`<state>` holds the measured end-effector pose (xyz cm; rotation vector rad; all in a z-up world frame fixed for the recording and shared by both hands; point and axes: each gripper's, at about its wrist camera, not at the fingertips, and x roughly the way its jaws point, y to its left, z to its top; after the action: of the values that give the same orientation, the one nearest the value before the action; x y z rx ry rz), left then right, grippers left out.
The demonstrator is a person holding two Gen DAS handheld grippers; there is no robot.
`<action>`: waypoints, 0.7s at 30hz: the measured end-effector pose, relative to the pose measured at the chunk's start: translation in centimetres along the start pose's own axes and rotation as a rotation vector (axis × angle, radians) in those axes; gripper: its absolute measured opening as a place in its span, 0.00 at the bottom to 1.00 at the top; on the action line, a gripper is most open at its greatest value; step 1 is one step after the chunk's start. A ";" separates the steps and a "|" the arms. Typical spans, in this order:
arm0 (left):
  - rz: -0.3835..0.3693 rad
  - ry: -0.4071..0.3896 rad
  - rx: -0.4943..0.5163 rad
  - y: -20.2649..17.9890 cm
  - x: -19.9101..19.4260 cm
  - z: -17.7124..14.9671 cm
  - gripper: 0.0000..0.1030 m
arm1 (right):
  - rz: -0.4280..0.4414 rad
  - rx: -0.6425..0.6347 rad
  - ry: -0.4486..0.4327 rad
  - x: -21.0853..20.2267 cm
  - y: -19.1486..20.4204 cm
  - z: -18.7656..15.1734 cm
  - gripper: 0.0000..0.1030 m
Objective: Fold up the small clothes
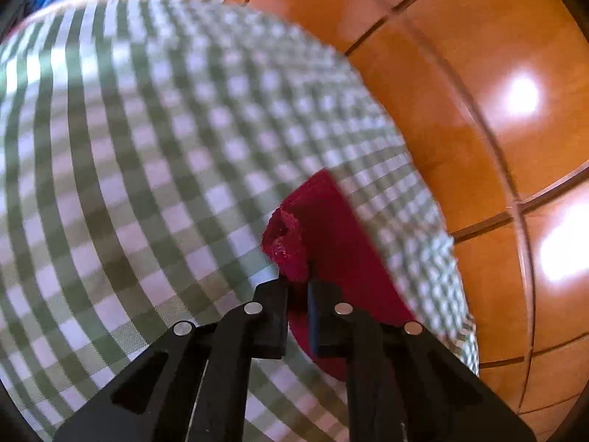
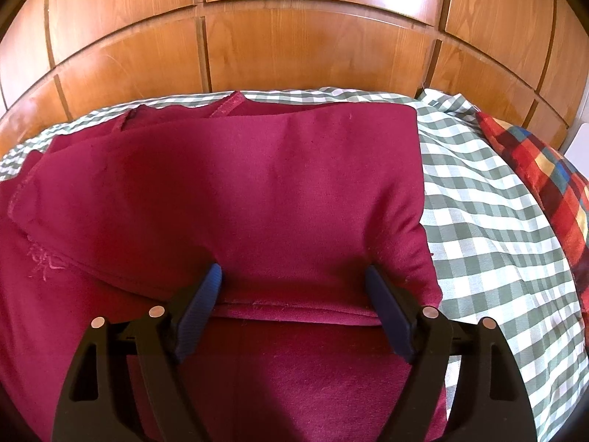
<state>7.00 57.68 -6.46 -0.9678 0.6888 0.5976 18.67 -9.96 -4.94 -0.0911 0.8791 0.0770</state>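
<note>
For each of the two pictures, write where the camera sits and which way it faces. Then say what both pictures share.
Left wrist view: sits on the left tongs, looking forward and down along its fingers at a bunched edge of the red garment they pinch, over the green checked cloth.
Right wrist view: sits on the right tongs, looking down at the folded red garment; jaws wide apart above it, a plaid cushion to the right.
Shared: the garment, checked cloth and wooden panels. Only tongs show, no hand.
</note>
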 end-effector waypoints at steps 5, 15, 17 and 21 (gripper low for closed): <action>-0.162 -0.074 0.078 -5.0 -6.3 0.0 0.06 | 0.001 0.003 -0.001 0.0 0.0 0.0 0.77; -0.607 -0.040 0.364 -19.6 -16.1 -10.1 0.06 | 0.015 0.016 -0.007 -0.2 -0.3 -0.1 0.77; -0.627 0.024 0.461 -22.5 -15.2 -14.8 0.06 | 0.021 0.018 -0.007 -0.2 -0.3 -0.1 0.77; -0.545 0.179 0.644 -26.8 -9.9 -25.2 0.07 | 0.048 0.038 -0.004 -0.1 -0.6 -0.1 0.77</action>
<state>13.61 22.05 5.28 -0.5602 0.6757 -0.1966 18.62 -10.60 -4.90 -0.0347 0.8788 0.1049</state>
